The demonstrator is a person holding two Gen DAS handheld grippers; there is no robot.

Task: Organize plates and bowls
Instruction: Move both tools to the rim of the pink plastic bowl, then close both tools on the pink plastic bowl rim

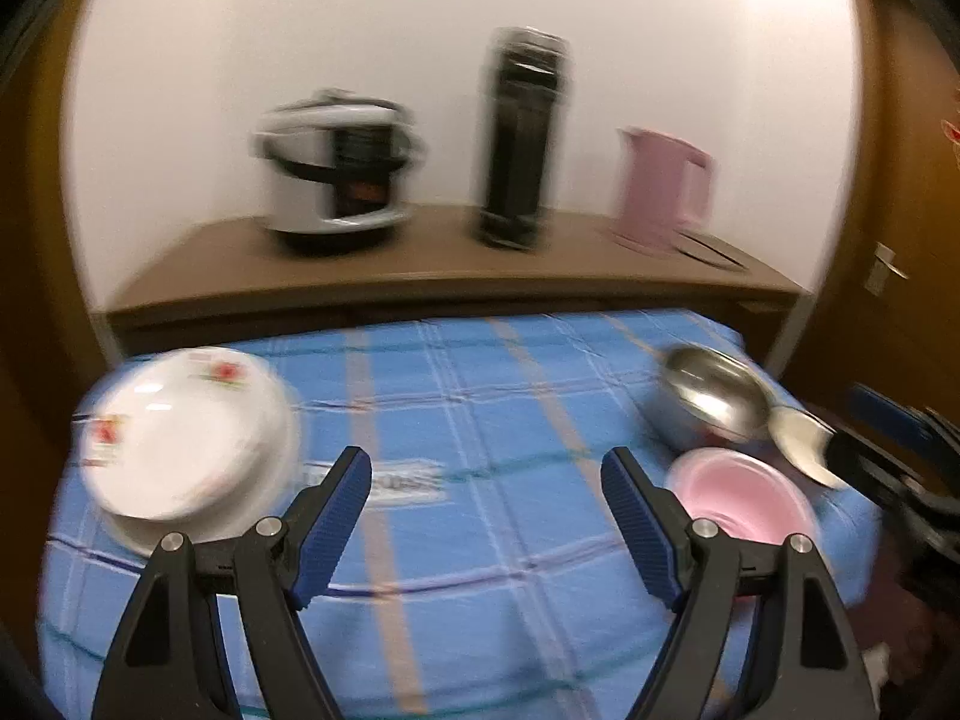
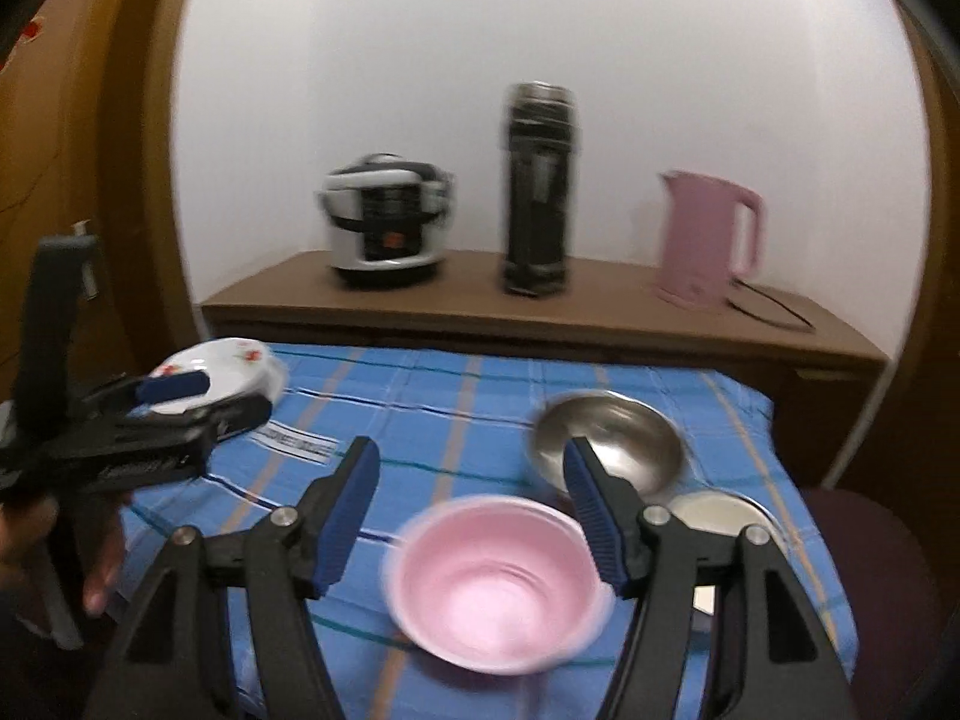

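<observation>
A stack of white plates (image 1: 186, 438) with red flowers sits on the table's left side, just left of my open left gripper (image 1: 486, 468), which holds nothing. On the right side stand a steel bowl (image 1: 714, 390), a pink bowl (image 1: 744, 498) and a small white bowl (image 1: 804, 438). In the right wrist view my right gripper (image 2: 471, 456) hangs open above the pink bowl (image 2: 492, 576), its pads clear of the rim. The steel bowl (image 2: 612, 438) is behind it, and the white bowl (image 2: 720, 513) is partly hidden by the right finger. The left gripper (image 2: 210, 399) overlaps the plates (image 2: 228, 366).
The table wears a blue checked cloth (image 1: 480, 396). Behind it a brown cabinet (image 2: 540, 312) carries a rice cooker (image 2: 387, 219), a tall black flask (image 2: 540, 192) and a pink kettle (image 2: 708, 240). A dark red chair (image 2: 870, 570) stands at the table's right. A hand (image 2: 102, 570) grips the left tool.
</observation>
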